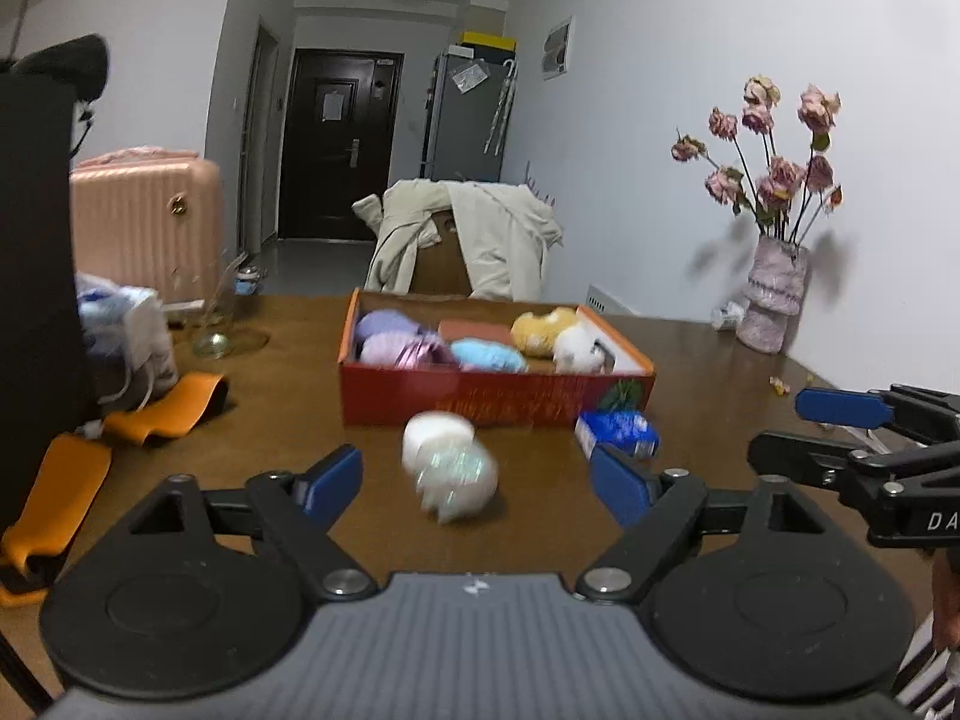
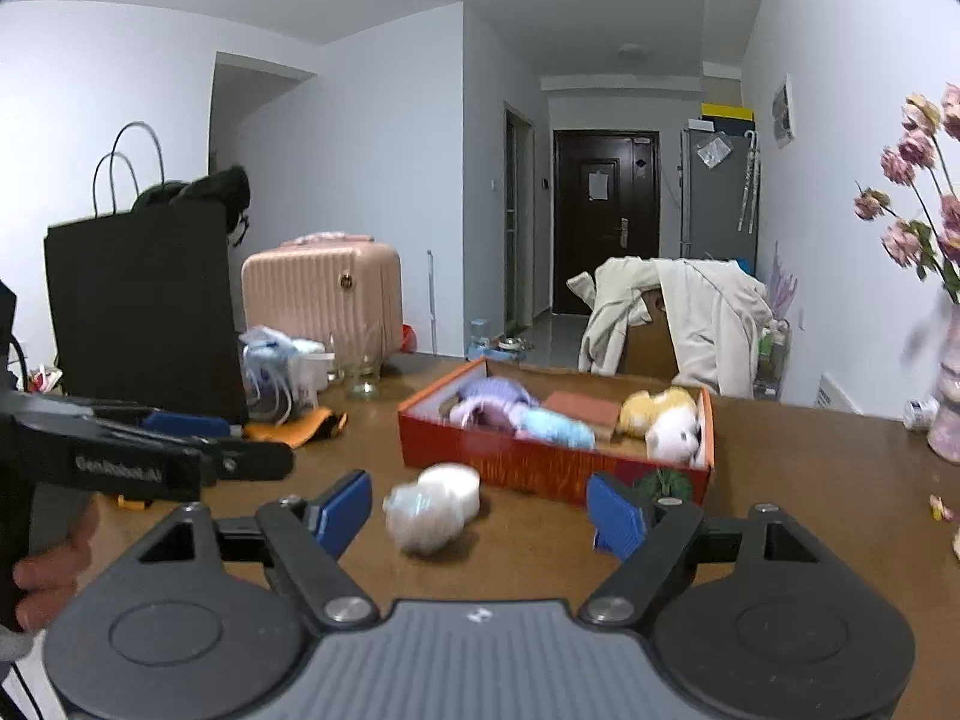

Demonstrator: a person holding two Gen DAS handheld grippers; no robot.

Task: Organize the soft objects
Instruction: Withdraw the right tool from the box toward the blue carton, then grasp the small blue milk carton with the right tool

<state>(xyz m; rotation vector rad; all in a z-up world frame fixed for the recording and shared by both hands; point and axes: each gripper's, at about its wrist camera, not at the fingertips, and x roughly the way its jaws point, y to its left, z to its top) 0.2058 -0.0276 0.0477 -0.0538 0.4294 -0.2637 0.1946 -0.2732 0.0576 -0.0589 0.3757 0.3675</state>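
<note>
I have both tools spread wide and neither holds anything; the left tool (image 1: 477, 483) frames a white soft toy (image 1: 449, 465) that lies on the table (image 1: 288, 372), ahead of the blue pads and not between them; from the right tool (image 2: 477, 513) the same white soft toy (image 2: 433, 507) sits ahead and a little to the left of centre, nearer the left pad than the right one.

What my next move turns on, as I judge it: the toy lies between my tools and the red box (image 1: 492, 396), just in front of the box's near wall, so any reach goes forward and down toward the box. Its long axis seems to run slantwise, one rounded end pointing toward the box and the other toward me, though the toy is blurred and I cannot be sure of its outline. In the left view it lies close to the centre line, so I would call the left tool better lined up; the right tool (image 1: 840, 414) shows at the right edge of that view, off to the side.

The box already holds purple, blue, yellow and white soft things; a small blue packet (image 1: 618, 432) lies just beside its near right corner.
</note>
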